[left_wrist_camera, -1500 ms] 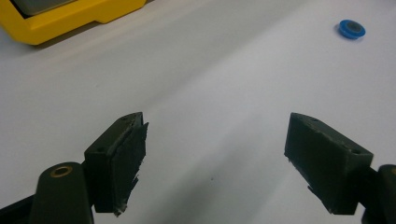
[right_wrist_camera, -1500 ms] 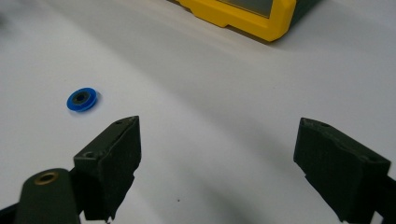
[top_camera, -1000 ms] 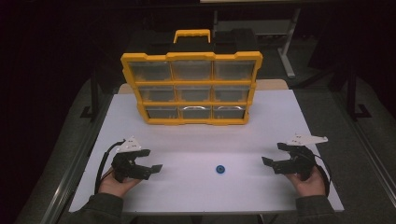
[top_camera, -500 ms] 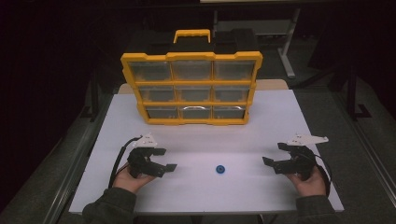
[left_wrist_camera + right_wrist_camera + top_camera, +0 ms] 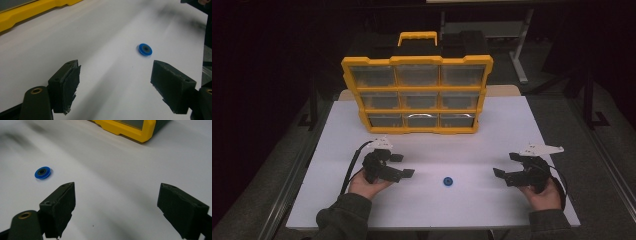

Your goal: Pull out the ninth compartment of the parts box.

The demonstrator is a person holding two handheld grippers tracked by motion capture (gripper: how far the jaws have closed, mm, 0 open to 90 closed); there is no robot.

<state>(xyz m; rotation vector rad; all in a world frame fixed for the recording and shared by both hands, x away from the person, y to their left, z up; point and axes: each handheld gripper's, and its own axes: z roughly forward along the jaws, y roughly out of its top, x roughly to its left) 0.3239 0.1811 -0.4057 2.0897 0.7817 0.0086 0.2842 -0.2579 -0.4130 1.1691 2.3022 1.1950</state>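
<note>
Left gripper (image 5: 403, 166): jaws wide apart, holding nothing, near the ring.
Right gripper (image 5: 506, 167): jaws wide apart too, holding nothing.
Blue ring (image 5: 448, 181): lies flat on the white table (image 5: 512, 125), between both grippers.
How it handles: looks tiny, light, hard; might slide away.
Where to grab: pinch its outer edges.
Yellow box (image 5: 417, 95): stands upright far back.

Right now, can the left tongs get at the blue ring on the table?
Probably yes. The left tongs are open and point toward the blue ring, with bare white table between them. The ring lies flat ahead of the jaws.
</note>
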